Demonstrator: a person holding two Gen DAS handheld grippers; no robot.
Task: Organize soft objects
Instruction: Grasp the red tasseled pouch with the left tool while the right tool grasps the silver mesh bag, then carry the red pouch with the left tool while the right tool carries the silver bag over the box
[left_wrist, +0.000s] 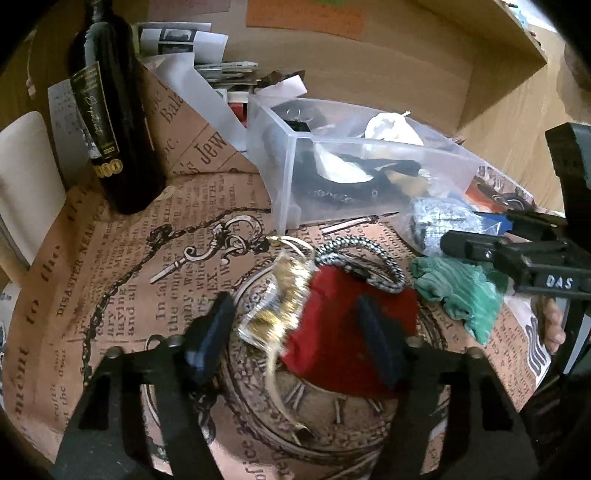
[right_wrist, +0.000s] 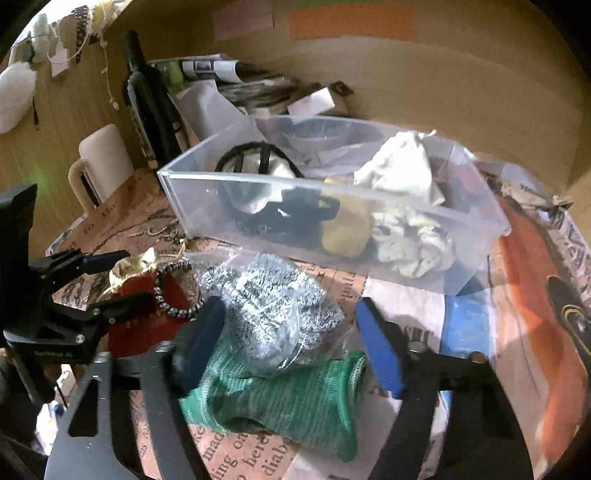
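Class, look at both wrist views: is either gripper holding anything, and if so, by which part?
Nothing is held. The left gripper is open above the red cloth; the right gripper is open around the green sock and the bagged grey item.

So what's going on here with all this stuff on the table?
A person is sorting soft things into a clear plastic bin using handheld tongs. The left tongs hang open over a red cloth. The right tongs hang open around a green knit piece and a bagged grey one. Neither grips anything yet.
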